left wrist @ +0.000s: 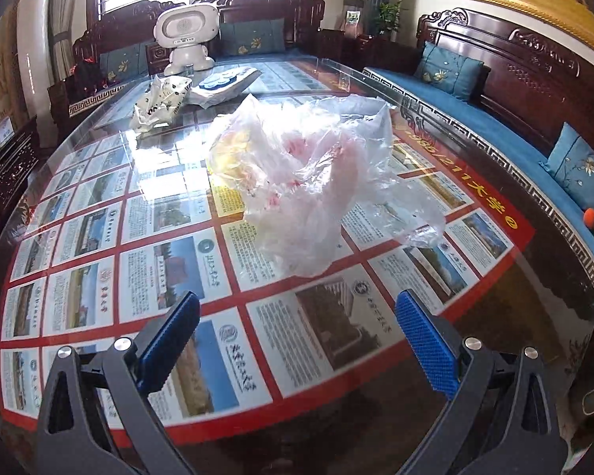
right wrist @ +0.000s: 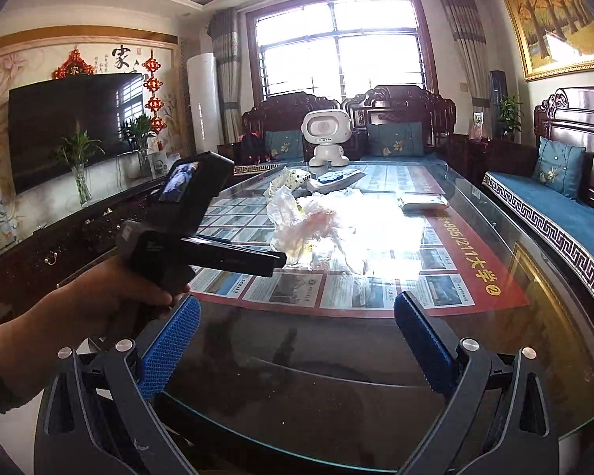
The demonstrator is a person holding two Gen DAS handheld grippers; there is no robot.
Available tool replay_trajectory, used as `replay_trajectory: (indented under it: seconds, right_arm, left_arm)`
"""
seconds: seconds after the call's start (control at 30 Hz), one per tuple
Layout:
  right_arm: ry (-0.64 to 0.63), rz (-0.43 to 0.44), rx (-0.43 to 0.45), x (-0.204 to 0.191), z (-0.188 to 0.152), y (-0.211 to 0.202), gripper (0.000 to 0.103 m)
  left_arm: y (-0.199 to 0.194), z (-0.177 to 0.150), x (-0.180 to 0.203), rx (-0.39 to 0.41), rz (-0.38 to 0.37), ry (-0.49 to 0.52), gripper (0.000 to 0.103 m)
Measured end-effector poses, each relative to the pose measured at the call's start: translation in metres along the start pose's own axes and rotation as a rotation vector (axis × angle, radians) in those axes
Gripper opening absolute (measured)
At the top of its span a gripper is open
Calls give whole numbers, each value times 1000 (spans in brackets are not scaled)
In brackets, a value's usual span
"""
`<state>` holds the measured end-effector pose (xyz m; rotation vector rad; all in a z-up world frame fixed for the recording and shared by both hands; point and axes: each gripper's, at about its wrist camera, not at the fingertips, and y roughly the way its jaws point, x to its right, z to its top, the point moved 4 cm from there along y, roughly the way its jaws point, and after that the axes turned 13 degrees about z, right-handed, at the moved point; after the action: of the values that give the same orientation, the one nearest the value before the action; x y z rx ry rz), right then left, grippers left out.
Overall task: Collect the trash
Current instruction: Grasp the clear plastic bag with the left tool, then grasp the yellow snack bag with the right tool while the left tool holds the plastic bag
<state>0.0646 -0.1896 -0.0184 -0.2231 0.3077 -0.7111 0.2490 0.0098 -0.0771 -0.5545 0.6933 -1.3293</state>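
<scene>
A crumpled clear plastic bag (left wrist: 309, 182) lies on the glass surface (left wrist: 495, 316), over a red poster (left wrist: 225, 269) of printed cards under the glass. The left tool (left wrist: 297, 340) hangs above the surface with its blue fingers (left wrist: 425, 348) spread wide and nothing between them; the bag sits just ahead of the fingertips, centred on the gap, apart from them. Beyond the bag lie a crumpled white wrapper (left wrist: 160, 105) and a flat white packet (left wrist: 225, 85), with a white robot toy (left wrist: 187, 37) behind them. The right tool (right wrist: 297, 340) is likewise released and bare, over the near edge of the surface, well short of the bag (right wrist: 316, 225). In the right wrist view the left tool (right wrist: 202, 233) shows, held in a hand (right wrist: 99, 297), close beside the bag.
</scene>
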Motion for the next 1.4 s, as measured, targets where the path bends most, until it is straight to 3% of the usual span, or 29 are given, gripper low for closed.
replay_trajectory:
  seconds: [0.27,0.33,0.37,0.4,0.53,0.6,1.03,1.2,1.4]
  right_arm:
    - [17,24,-19,19,4,26,95]
    - [32,38,-20,22,3,30,95]
    - [38,44,-23,23,3,31,95]
    - [43,50,-25,22,3,33,95]
    - [58,59,-49,26,-1,41,95]
    - [59,61,-57,25,-1,42,95]
    - [67,62,-73,28,39,83,95]
    - [109,88,-82,35,66,123,95]
    - [86,75,-181,46,98,208,95]
  left_arm:
    - [45,39,-1,-7,32,-37,99]
    - [49,44,-5,-5,19,-62,94]
    - [51,44,-6,-10,2,-72,79]
    - [52,44,-7,-20,-23,-82,53]
    - [56,39,-13,-38,-77,-108,30]
    - [53,36,-19,-35,-107,-133,26]
    - [-8,8,-69,59,-162,-203,26]
    - [-16,5,-112,89,-117,-265,26]
    - [-8,8,-159,101,-43,-316,26]
